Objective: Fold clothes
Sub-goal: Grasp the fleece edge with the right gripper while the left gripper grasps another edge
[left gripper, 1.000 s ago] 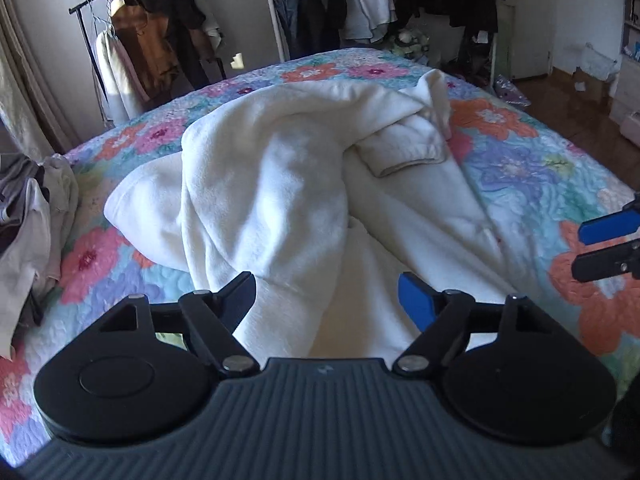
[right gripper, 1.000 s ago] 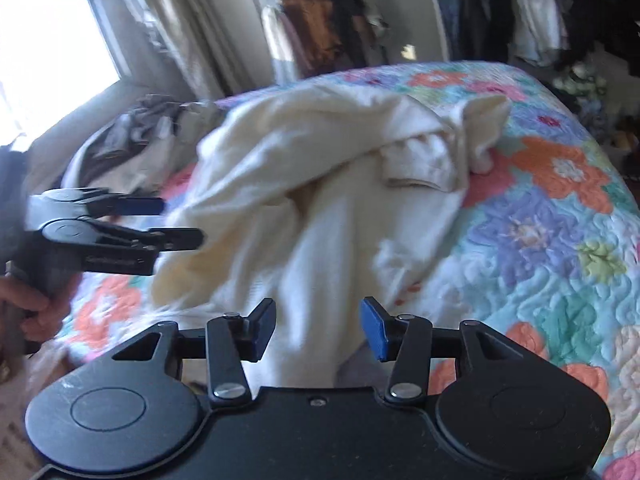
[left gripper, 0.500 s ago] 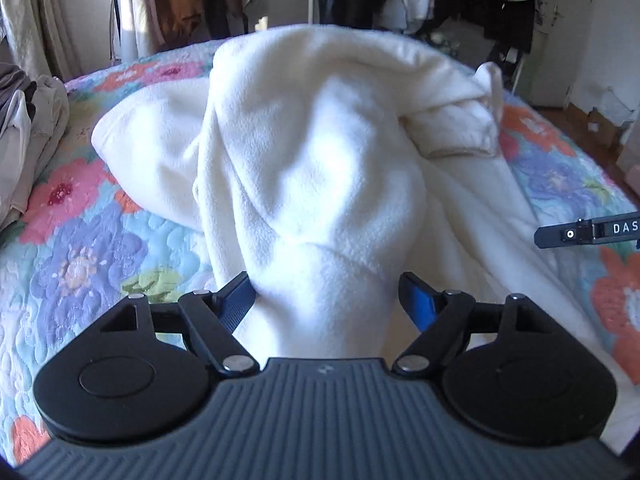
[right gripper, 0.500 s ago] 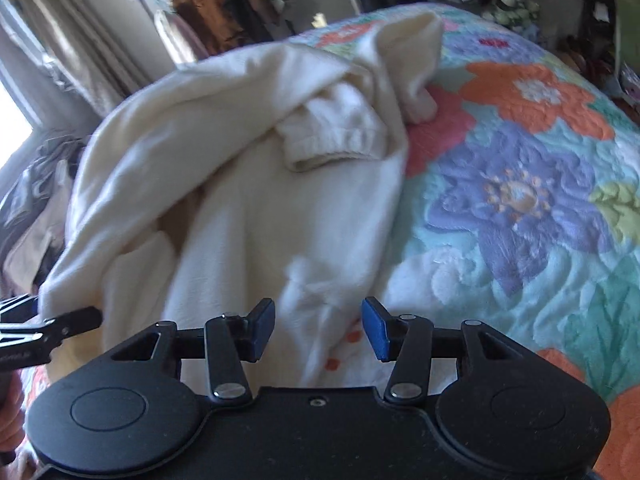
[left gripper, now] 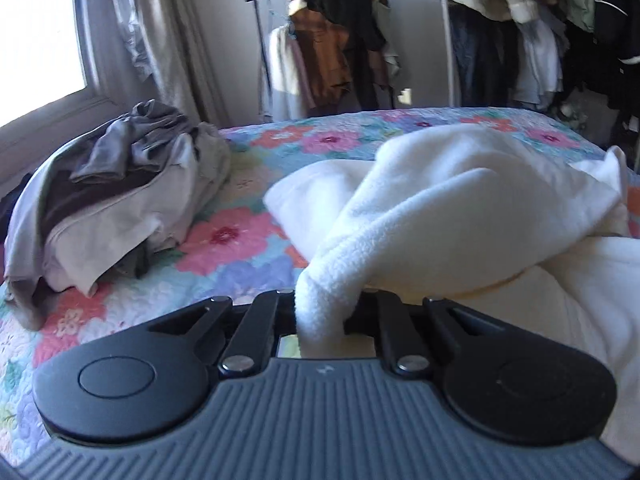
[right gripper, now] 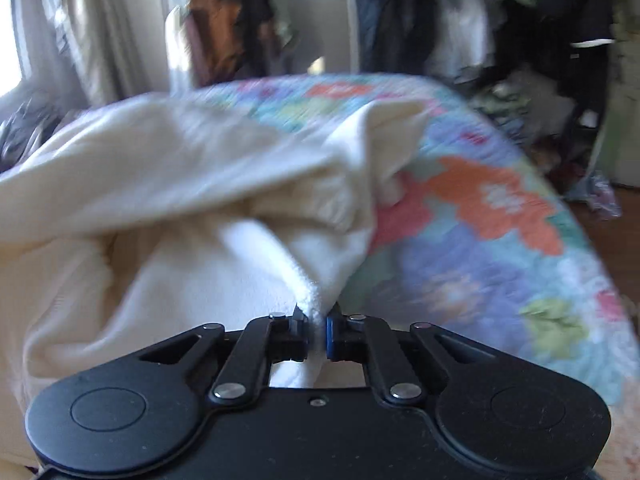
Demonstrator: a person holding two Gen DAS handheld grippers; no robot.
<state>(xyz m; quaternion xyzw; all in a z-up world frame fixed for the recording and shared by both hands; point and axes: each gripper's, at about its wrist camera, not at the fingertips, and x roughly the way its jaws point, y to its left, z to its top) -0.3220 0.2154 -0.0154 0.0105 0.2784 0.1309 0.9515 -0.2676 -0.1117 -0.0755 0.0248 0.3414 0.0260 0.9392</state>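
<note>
Both hand-held grippers, left [left gripper: 320, 316] and right [right gripper: 317, 332], had clamped shut onto the cream fleece [left gripper: 460, 208], ready to spread it for folding.

It was a bedroom in a home: a bed under a floral quilt [left gripper: 248, 236], a heap of worn clothes [left gripper: 116, 200] on it, curtains [left gripper: 160, 36] by a window, and crowded garment racks [left gripper: 332, 44] (jackets, shirts) behind.

Bed under floral quilt [left gripper: 240, 240]. Bright window [left gripper: 36, 32] at left, pale curtain [left gripper: 160, 40] beside it. Clothes rack [left gripper: 332, 40] against grey wall beyond bed's far edge. Wooden floor [right gripper: 624, 240] at right.
</note>
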